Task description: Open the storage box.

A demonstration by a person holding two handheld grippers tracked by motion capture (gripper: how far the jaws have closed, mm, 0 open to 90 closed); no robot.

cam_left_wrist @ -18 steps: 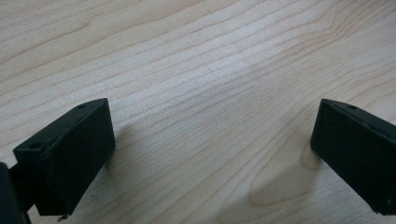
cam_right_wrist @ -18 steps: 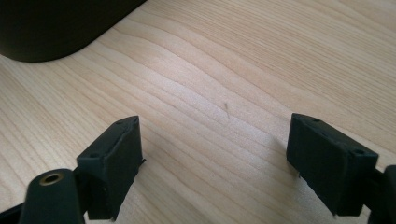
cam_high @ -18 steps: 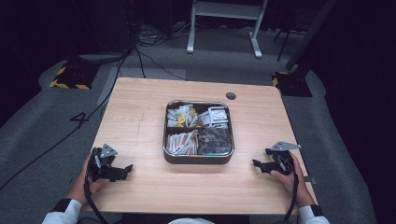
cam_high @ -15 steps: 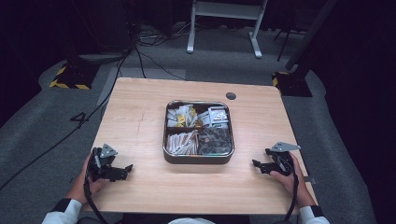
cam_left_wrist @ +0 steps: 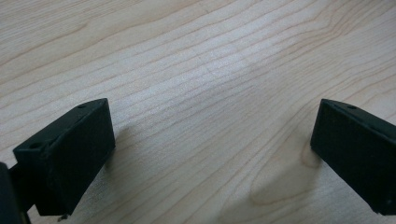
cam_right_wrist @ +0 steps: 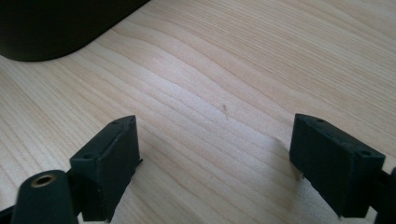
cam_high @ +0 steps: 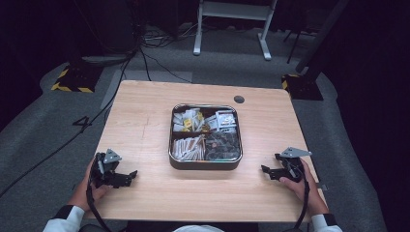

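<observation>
A square metal tin (cam_high: 205, 166) with four compartments sits in the middle of the wooden table (cam_high: 145, 111). It holds packets, sticks and dark pieces. My left gripper (cam_high: 129, 176) rests low at the table's front left, held by a hand, open with nothing between its jaws; in the left gripper view (cam_left_wrist: 212, 154) only bare wood lies between the black pads. My right gripper (cam_high: 267, 170) rests at the front right, open and empty, pointing toward the tin. In the right gripper view (cam_right_wrist: 215, 163) the tin's dark wall (cam_right_wrist: 56, 28) shows at the upper left.
A small dark round spot (cam_high: 239, 99) marks the table's far side. Beyond the table are cables, a white stand's feet (cam_high: 232, 29) and yellow-black striped blocks (cam_high: 72, 79) on grey carpet. Bare wood surrounds the tin on all sides.
</observation>
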